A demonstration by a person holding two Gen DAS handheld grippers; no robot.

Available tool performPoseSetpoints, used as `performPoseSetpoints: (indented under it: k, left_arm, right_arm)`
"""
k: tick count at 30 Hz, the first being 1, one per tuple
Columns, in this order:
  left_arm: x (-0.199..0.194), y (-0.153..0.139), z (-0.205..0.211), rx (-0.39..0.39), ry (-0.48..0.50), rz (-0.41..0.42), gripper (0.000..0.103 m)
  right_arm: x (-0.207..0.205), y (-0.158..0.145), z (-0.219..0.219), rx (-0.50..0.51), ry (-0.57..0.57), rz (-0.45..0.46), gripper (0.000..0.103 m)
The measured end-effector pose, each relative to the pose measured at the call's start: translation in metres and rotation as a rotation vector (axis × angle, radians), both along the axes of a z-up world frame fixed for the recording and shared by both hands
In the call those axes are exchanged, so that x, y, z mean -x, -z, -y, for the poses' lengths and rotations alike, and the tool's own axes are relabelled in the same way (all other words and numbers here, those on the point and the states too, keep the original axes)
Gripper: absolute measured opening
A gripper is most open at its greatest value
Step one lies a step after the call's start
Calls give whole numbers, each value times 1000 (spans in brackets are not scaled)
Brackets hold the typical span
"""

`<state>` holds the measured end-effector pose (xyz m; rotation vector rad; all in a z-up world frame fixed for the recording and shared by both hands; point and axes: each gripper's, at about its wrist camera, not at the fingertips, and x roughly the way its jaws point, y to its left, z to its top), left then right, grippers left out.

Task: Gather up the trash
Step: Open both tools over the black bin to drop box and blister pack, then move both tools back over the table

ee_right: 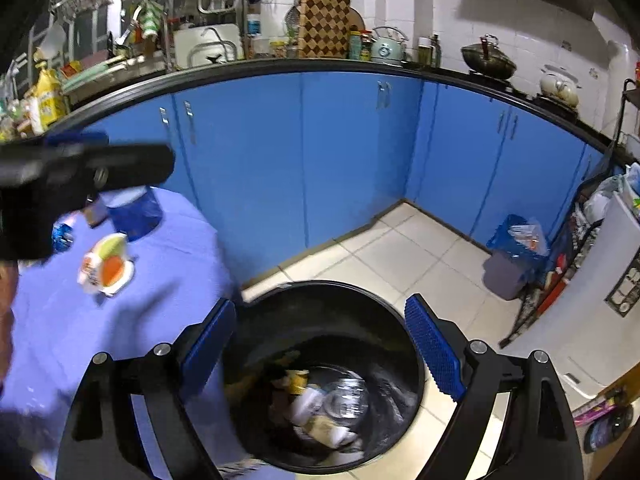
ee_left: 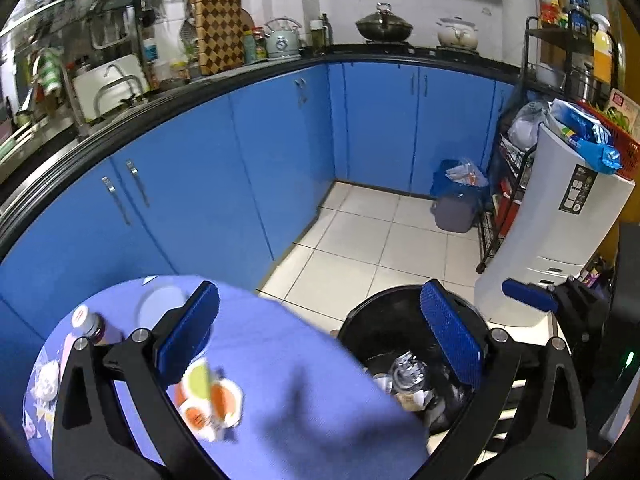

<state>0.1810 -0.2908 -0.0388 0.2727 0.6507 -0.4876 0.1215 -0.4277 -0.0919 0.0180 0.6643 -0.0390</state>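
Both grippers are held wide open and empty. The right gripper (ee_right: 320,356) is positioned directly above the bin (ee_right: 404,344), where trash is already collected. The left gripper (ee_left: 320,344) is nearer the wrapper (ee_left: 212,400), which lies on the table (ee_left: 304,364) lower left of its jaws. Beyond, a bottle (ee_left: 94,326) stands; nothing is seen obstructing.

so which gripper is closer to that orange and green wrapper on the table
Left. The left gripper hangs open over the blue-clothed table, its left pad right beside the wrapper. The right gripper is open over the black bin, off to the wrapper's right.
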Motion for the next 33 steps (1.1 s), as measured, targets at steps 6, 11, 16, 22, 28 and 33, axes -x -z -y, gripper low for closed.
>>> performPoseSetpoints:
  k: [6,11,16,22,28,33]
  left_arm:
    - [9,1,-64,24,-111,18,99]
    - [15,7,-111,0,-205,14,99]
    - [22,17,-168,-6,-312,9,99]
    - [25,32,-228,37,-403,-34,99]
    - [16,39,-260,51,-427,-29,99]
    - [-8,46,-271,55,-413,-66,99]
  right_arm:
    - [-2,-8,-52,-12,-101,39,84]
    - [-7,-8,-104,21,-187,20,84]
    - [-12,-6,-143,23,-241,-13,84]
    - [-25,-2,-170,-40,-267,-65,84]
    - [-42,6,-196,-36,-277,-103,84]
    - [-57,18,-207,-18,-273,-138,84]
